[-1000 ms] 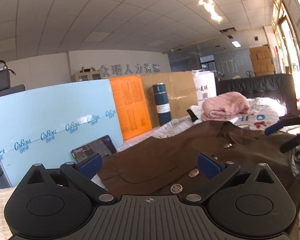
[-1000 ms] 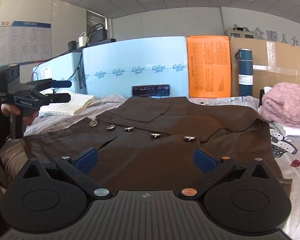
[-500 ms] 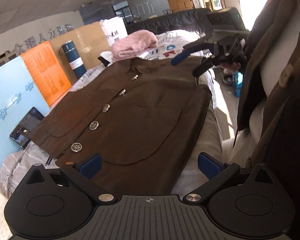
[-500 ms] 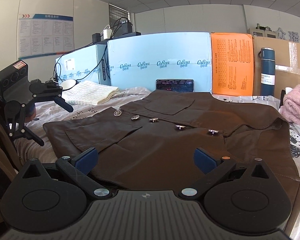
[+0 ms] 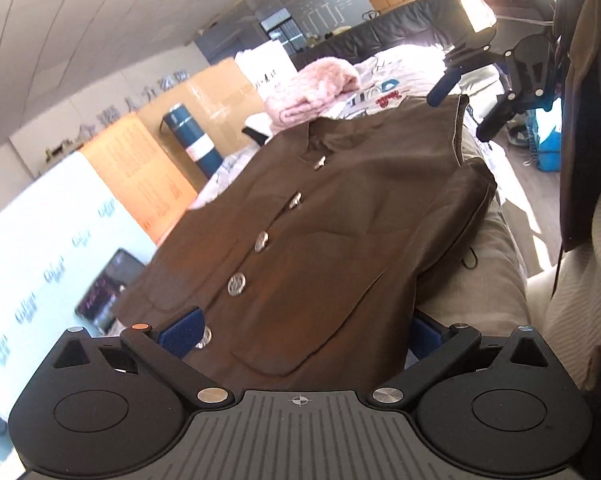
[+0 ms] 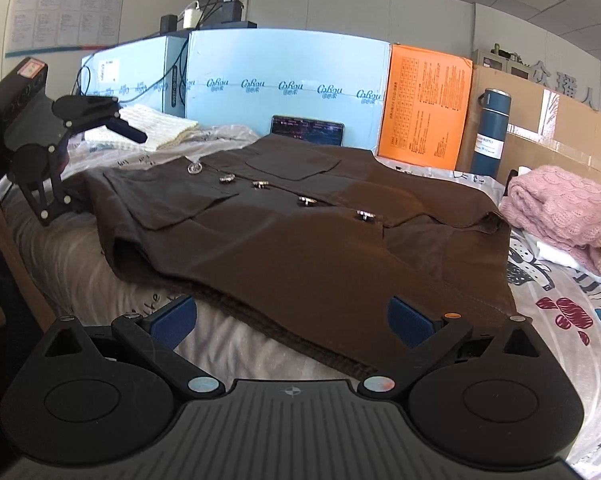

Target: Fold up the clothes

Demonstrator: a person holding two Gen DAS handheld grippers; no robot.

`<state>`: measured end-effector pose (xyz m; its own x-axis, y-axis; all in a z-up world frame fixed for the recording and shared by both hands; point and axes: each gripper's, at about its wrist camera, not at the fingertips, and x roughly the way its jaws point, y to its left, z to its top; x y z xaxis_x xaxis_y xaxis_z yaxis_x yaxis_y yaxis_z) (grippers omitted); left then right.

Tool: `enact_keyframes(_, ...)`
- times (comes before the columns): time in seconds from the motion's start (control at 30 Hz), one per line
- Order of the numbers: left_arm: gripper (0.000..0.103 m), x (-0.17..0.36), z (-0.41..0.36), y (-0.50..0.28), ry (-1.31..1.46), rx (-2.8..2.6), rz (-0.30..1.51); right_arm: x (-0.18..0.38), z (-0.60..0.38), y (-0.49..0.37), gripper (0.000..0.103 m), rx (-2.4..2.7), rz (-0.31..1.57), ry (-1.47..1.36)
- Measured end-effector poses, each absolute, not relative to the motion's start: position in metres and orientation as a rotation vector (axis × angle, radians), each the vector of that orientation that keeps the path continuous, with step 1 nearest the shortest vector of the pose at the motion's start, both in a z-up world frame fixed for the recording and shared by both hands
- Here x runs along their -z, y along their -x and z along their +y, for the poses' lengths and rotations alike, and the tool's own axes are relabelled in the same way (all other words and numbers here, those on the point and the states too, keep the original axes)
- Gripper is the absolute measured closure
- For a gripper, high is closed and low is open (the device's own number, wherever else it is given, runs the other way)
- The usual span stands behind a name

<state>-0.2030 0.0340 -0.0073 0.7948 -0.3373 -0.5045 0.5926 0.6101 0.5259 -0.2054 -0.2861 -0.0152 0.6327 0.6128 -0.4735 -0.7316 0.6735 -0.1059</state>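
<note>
A brown buttoned vest point(image 5: 332, 216) lies flat on the bed, front up, with silver buttons and patch pockets; it also shows in the right wrist view point(image 6: 300, 232). My left gripper point(image 5: 300, 330) is open, its blue pads spread just over the vest's hem. My right gripper point(image 6: 292, 320) is open, hovering at the vest's near side edge. Each gripper shows in the other's view: the right one point(image 5: 472, 96) near the vest's shoulder, the left one point(image 6: 96, 148) at the hem end. Neither holds cloth.
A folded pink sweater point(image 6: 568, 216) lies on the printed bedsheet point(image 6: 560, 312) beside the collar. A blue bottle point(image 6: 492, 132), a phone point(image 6: 306, 130), orange and blue boards and cardboard stand behind. A folded cream knit point(image 6: 156, 130) lies at the far left. The person's clothing point(image 5: 580, 160) fills the left wrist view's right.
The left gripper has swung from facing the boards to looking along the vest and dropped close to its hem. The right gripper has lowered toward the vest's side edge. Both stay open.
</note>
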Motion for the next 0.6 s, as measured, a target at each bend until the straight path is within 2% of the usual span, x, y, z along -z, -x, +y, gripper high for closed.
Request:
enact_keyframes(0.13, 0.004, 0.007, 0.030, 0.205, -0.797, 0.573, 0.373, 0.022, -0.290, 0.201, 0.000, -0.590, 0.463, 0.439)
enact_keyframes(0.27, 0.015, 0.005, 0.038, 0.203, -0.740, 0.529, 0.374, 0.027, -0.300, 0.187, 0.000, -0.386, 0.495, 0.544)
enact_keyframes(0.3, 0.015, 0.006, 0.039, 0.203, -0.737, 0.517, 0.361, 0.027, -0.303, 0.185, 0.000, -0.382, 0.492, 0.545)
enact_keyframes(0.53, 0.018, 0.004, 0.038, 0.200, -0.716, 0.482, 0.285, 0.013, -0.307, 0.182, 0.003, -0.294, 0.339, 0.570)
enact_keyframes(0.6, 0.023, 0.005, 0.036, 0.200, -0.721, 0.479, 0.275, 0.016, -0.296, 0.180, 0.006, -0.304, 0.319, 0.642)
